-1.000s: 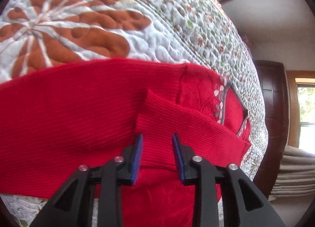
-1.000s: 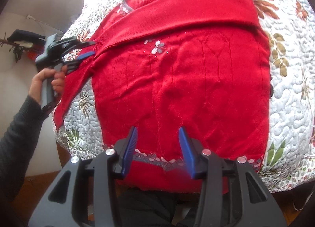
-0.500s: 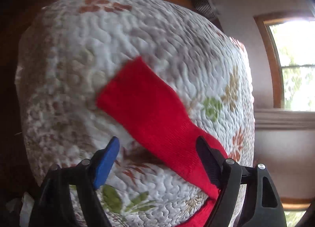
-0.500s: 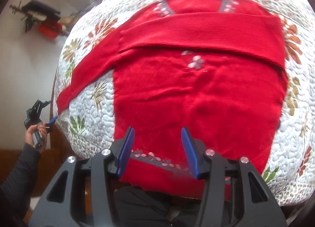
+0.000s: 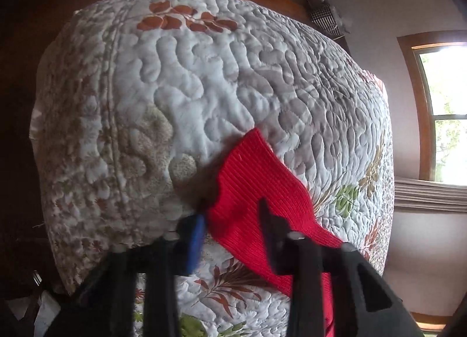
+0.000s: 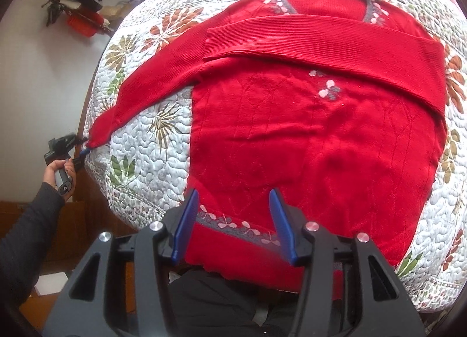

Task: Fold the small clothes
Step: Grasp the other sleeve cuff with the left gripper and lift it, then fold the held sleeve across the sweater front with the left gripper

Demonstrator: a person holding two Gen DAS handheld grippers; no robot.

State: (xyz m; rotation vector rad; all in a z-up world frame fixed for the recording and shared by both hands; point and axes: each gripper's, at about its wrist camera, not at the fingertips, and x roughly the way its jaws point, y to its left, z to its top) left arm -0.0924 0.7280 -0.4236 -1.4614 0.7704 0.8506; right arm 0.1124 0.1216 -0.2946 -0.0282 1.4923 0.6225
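The right gripper [image 6: 233, 220] hangs with jaws spread, gripping nothing, over the flowered hem of the red knitted sweater [image 6: 306, 138], which lies flat on the white floral quilted bedspread [image 6: 140, 156]. One sleeve is folded across the chest. The other red ribbed sleeve [image 5: 251, 191] stretches to the bed's edge, its cuff between the left gripper's [image 5: 230, 217] parted fingers (contact unclear).
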